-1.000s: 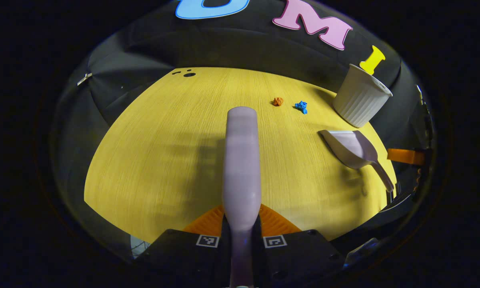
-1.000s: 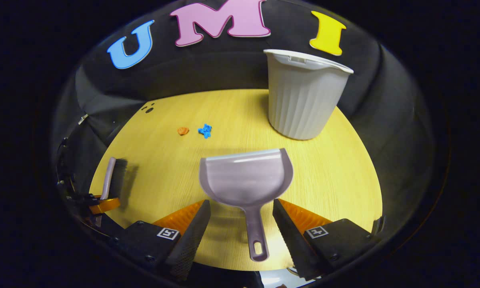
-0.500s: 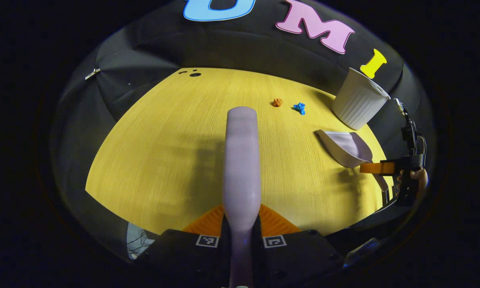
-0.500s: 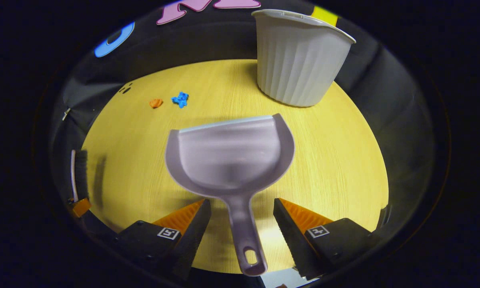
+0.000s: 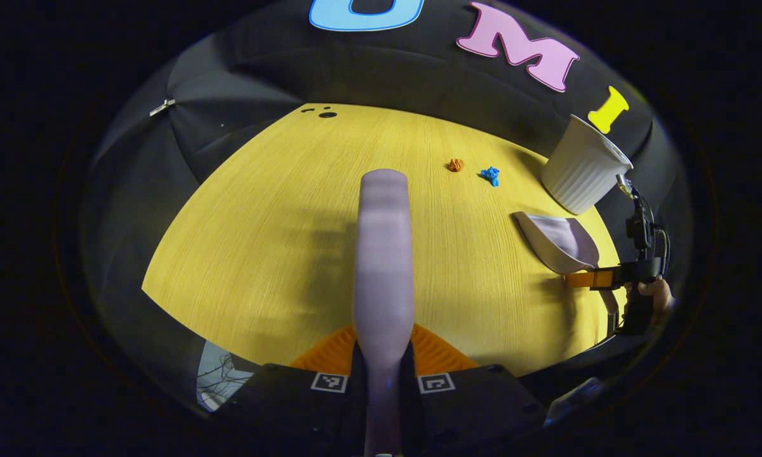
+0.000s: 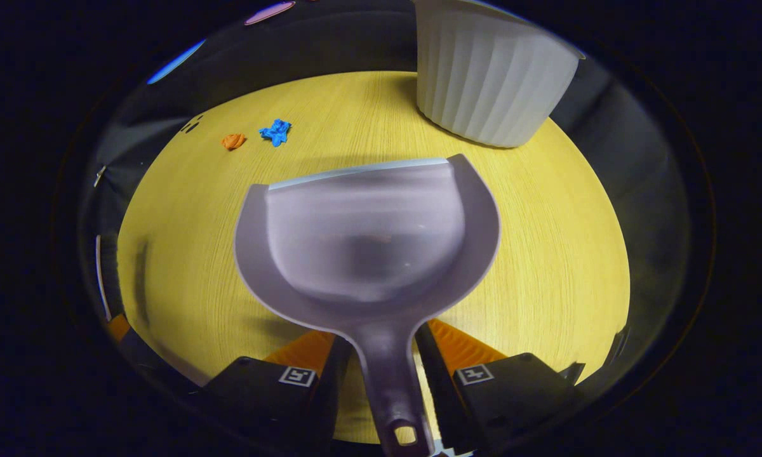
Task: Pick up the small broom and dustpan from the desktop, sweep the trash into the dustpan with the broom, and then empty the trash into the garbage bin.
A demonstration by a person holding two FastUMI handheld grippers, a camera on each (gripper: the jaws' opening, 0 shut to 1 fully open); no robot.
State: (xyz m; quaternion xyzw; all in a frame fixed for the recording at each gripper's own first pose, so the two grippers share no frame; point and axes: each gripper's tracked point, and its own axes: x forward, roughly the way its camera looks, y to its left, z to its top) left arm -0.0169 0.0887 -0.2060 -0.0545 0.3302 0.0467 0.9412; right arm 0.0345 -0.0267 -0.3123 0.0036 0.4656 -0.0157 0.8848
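Observation:
My left gripper (image 5: 384, 346) is shut on the lilac broom (image 5: 383, 254), which points forward above the yellow table (image 5: 260, 241). An orange scrap (image 5: 456, 165) and a blue scrap (image 5: 491, 176) lie far right, near the white ribbed bin (image 5: 583, 166). The lilac dustpan (image 6: 368, 235) rests flat on the table, mouth towards the bin (image 6: 492, 89). My right gripper (image 6: 384, 346) is shut on its handle (image 6: 387, 381), with a finger pressing on each side. From the left gripper view I see that gripper (image 5: 594, 279) and a hand (image 5: 657, 293) behind the dustpan (image 5: 559, 241). The broom (image 6: 101, 273) shows at the far left.
The scraps (image 6: 254, 136) lie left of the bin, beyond the dustpan's mouth. Small dark holes (image 5: 320, 113) mark the table's far corner. Black cloth wall rises right behind the table. Cables (image 5: 219, 381) hang below the near left edge.
My right gripper slid forward along the dustpan handle and its fingers came together on it. The left gripper drifted slightly, still holding the broom.

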